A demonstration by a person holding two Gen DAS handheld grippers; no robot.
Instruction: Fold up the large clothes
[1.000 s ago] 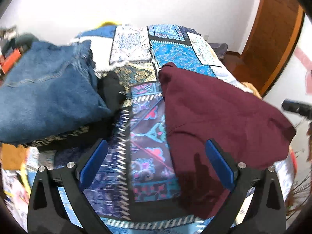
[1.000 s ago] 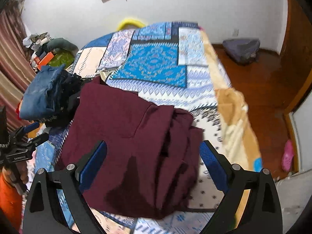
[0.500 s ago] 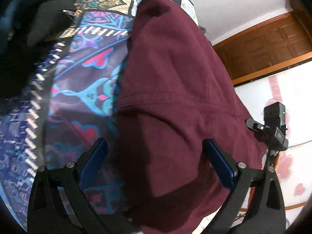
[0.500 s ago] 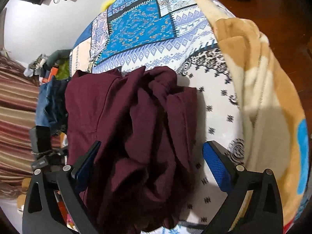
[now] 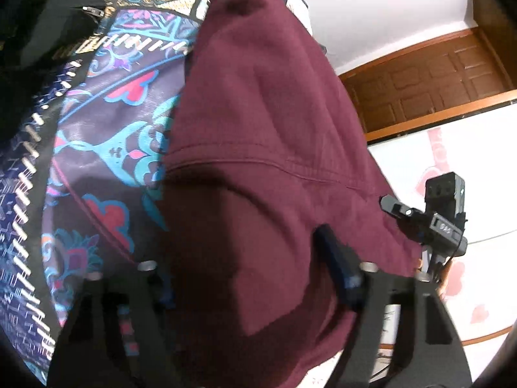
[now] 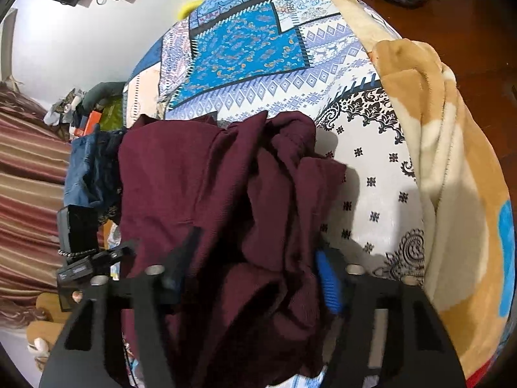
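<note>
- The maroon garment (image 6: 210, 200) lies bunched on the patchwork bedspread (image 6: 245, 45), just beside the folded jeans (image 6: 87, 168).
- The left gripper (image 5: 248, 278) straddles the garment's near edge, jaws partly apart.
- The right gripper (image 6: 252, 274) likewise straddles its folds; whether either actually pinches cloth, I cannot tell.

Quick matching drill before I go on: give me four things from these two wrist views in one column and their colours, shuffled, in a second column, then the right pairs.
Things:
1. garment between the fingers of the right gripper and the left gripper
2. folded jeans beside it
3. fleece blanket at the bed's edge
4. door in the left wrist view

Colours:
A. brown wood
B. tan and cream
C. maroon
D. blue denim

Pairs: 1-C, 2-D, 3-B, 4-A
</note>
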